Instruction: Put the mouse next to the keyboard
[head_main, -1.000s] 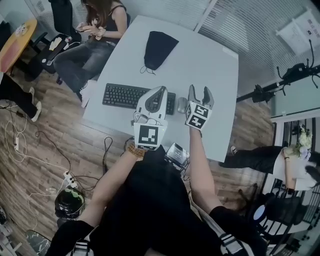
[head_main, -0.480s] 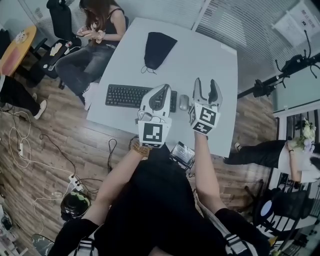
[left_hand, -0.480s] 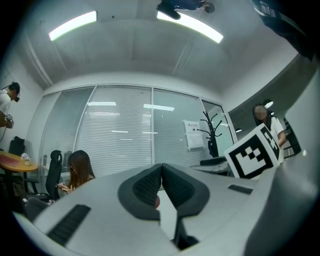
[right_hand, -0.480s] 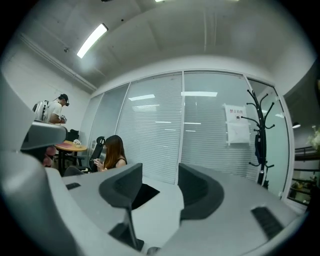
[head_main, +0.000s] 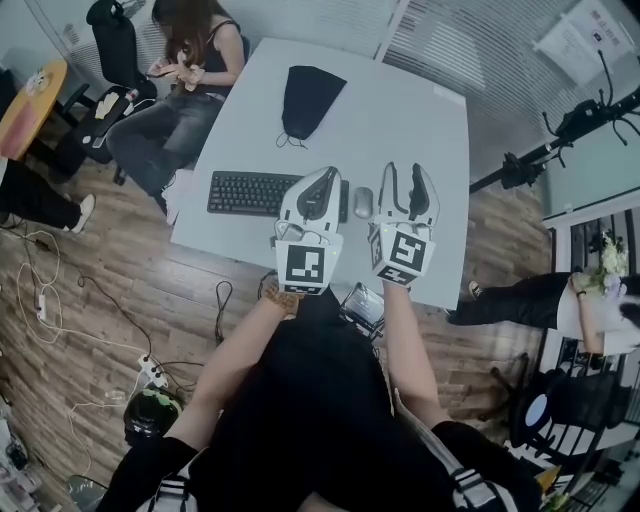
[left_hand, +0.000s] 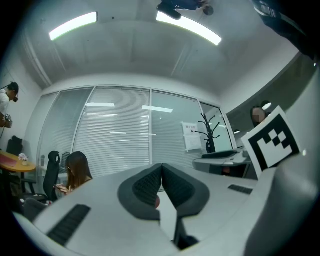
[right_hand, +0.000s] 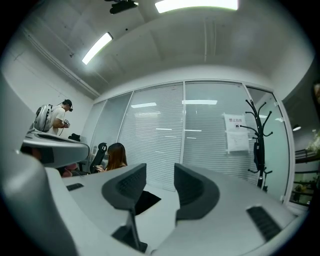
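Note:
A small grey mouse (head_main: 363, 202) lies on the white table (head_main: 430, 130), just off the right end of the black keyboard (head_main: 250, 192). Seen from the head view, it sits between my two grippers. My left gripper (head_main: 322, 180) hovers over the keyboard's right end, its jaws pressed together on nothing (left_hand: 161, 167). Just right of the mouse, my right gripper (head_main: 405, 172) is held above the table. Its jaws are closing with a gap still between them and nothing in it (right_hand: 160, 172). Both gripper views look level across the room, and neither shows the mouse.
A black pouch (head_main: 308, 98) lies at the table's far side. A person (head_main: 180, 70) sits at the far left corner beside an office chair (head_main: 112, 30). Cables and a power strip (head_main: 150, 368) lie on the wooden floor. A coat stand (right_hand: 257, 145) stands by the blinds.
The right gripper's jaws have narrowed. Both grippers sit slightly higher in the head view. The mouse and keyboard have not moved on the table.

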